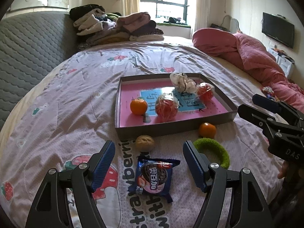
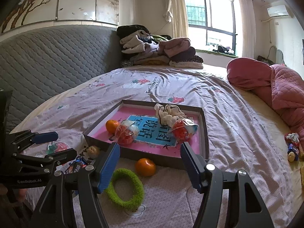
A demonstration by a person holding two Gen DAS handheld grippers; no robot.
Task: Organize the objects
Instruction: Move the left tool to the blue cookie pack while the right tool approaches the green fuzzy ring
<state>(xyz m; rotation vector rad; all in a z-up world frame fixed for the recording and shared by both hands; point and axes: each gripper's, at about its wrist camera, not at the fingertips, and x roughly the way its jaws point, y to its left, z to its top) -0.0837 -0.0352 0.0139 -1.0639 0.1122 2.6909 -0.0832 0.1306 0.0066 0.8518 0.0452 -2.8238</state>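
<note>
A shallow brown box (image 1: 176, 128) (image 2: 106, 144) with a pink floor lies on the bed. In it are a tangerine (image 1: 138, 106) (image 2: 112, 125), two wrapped red balls (image 1: 166, 108) (image 1: 205, 91), and a white scrunchie (image 1: 183, 82) (image 2: 170, 115). In front of the box lie a walnut (image 1: 144, 142) (image 2: 93, 151), a second tangerine (image 1: 207, 130) (image 2: 145, 167), a green fuzzy ring (image 1: 212, 153) (image 2: 124, 188) and a blue cookie packet (image 1: 154, 176) (image 2: 77, 164). My left gripper (image 1: 149, 168) is open around the cookie packet. My right gripper (image 2: 150, 168) is open over the second tangerine and green ring.
The bed has a strawberry-print sheet (image 1: 66, 98). A pile of folded clothes (image 1: 117, 27) lies at the head, by a grey quilted headboard (image 1: 28, 43). A pink quilt (image 1: 252, 57) lies bunched at the right. Small wrapped items (image 2: 293, 146) lie near it.
</note>
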